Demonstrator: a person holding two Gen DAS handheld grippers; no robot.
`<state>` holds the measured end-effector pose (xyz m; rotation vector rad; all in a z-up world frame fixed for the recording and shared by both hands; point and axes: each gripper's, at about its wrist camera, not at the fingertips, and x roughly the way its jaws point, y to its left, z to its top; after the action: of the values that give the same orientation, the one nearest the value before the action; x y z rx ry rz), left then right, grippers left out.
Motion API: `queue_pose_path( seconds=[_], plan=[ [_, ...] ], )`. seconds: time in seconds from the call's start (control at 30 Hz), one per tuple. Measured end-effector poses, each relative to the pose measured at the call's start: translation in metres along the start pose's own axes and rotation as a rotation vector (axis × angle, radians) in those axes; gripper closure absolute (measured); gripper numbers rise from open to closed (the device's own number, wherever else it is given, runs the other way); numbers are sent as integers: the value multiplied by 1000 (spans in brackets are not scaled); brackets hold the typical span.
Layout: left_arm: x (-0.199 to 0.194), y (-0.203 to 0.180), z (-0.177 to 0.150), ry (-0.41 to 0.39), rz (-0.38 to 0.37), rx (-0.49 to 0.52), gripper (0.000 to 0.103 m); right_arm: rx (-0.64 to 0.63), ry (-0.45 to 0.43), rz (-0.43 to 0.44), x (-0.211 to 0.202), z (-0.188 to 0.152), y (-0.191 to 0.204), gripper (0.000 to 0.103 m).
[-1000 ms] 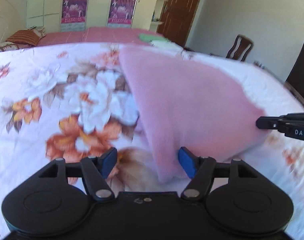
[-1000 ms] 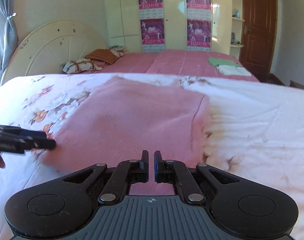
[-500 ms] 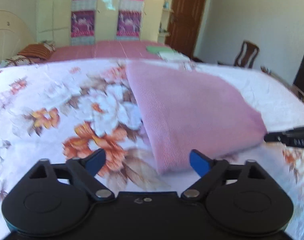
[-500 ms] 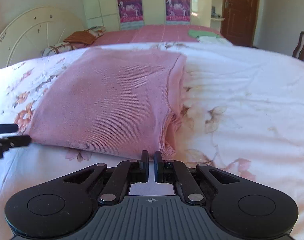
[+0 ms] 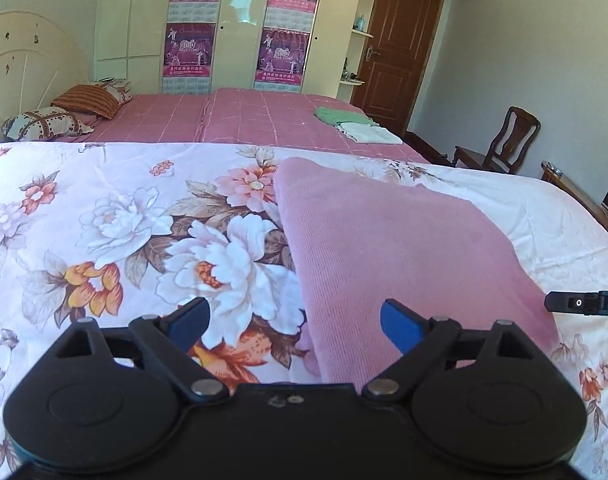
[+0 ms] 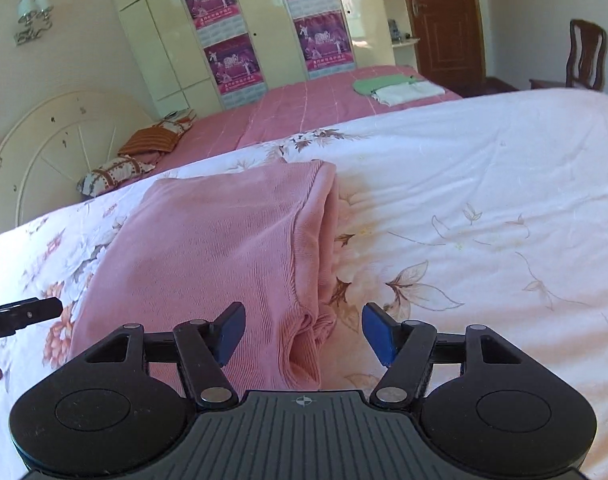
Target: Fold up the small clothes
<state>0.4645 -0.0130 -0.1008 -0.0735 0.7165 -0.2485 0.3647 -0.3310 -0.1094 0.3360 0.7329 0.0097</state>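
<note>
The pink garment is lying folded on the flowered bedspread. Left gripper is standing wide open, gripping nothing. Right gripper jaws are opening astride the layered corner, untouched. Recommend lifting both clear without dragging layers.

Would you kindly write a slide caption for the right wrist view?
Right tongs opening over the near corner of a folded pink garment lying on a floral bedspread.
</note>
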Motion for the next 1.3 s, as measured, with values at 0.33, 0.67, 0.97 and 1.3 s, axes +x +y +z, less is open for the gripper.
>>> queue_pose_path(
  seconds=[0.33, 0.67, 0.97, 1.3],
  plan=[
    [27, 19, 9, 65, -147, -104, 11, 208, 52, 109, 17, 17, -41, 38],
    [87, 50, 18, 267, -368, -297, 27, 406, 163, 322, 48, 30, -83, 38],
    [116, 30, 33, 317, -432, -259, 35, 367, 237, 420, 72, 47, -77, 39],
    [129, 22, 39, 324, -439, -195, 33, 268, 316, 455, 77, 51, -82, 61]
  ],
)
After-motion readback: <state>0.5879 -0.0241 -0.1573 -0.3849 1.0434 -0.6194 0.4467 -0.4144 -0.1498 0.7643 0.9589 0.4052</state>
